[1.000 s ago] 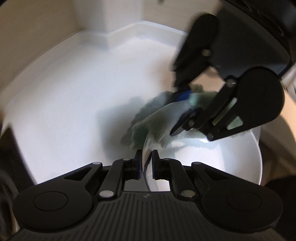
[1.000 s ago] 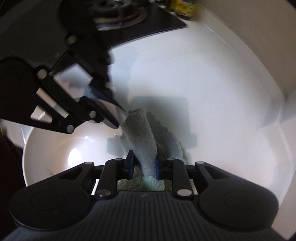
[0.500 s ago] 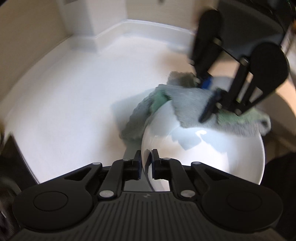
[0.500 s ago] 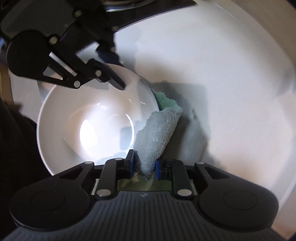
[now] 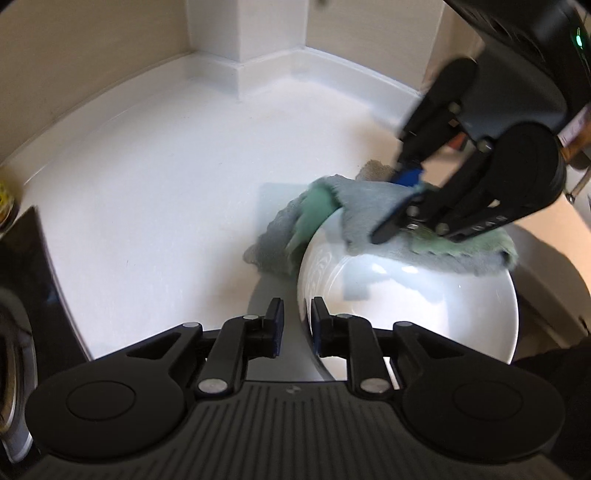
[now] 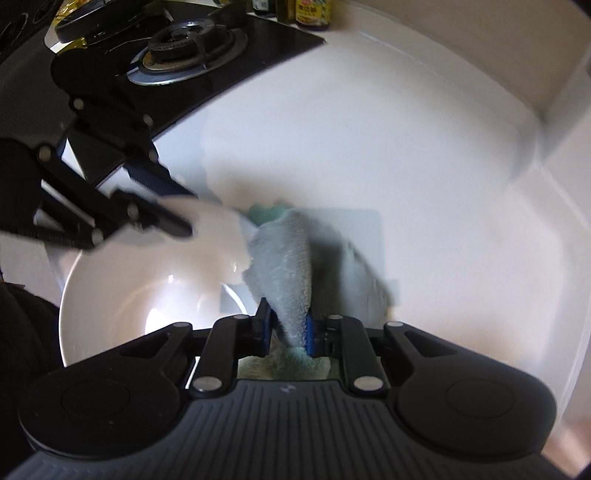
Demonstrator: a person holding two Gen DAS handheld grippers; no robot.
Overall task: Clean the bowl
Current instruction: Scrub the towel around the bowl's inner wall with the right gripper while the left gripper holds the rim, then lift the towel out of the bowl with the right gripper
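A white bowl (image 5: 424, 310) sits tilted over the white counter. My left gripper (image 5: 297, 325) is shut on its near rim. A grey and green cloth (image 5: 369, 206) drapes over the bowl's far rim, part inside and part hanging outside. My right gripper (image 5: 400, 201) comes in from the upper right and is shut on the cloth. In the right wrist view the right gripper (image 6: 288, 328) pinches the cloth (image 6: 288, 266) beside the bowl (image 6: 147, 288), and the left gripper (image 6: 173, 218) holds the bowl's far rim.
The white counter (image 5: 166, 192) runs to a raised back edge and a corner post (image 5: 243, 66). A black gas stove (image 6: 184, 48) lies to the left, with bottles (image 6: 310, 13) behind it.
The right gripper has pulled back up toward the bowl's far rim with the cloth. The bowl stays pinched in the left gripper.
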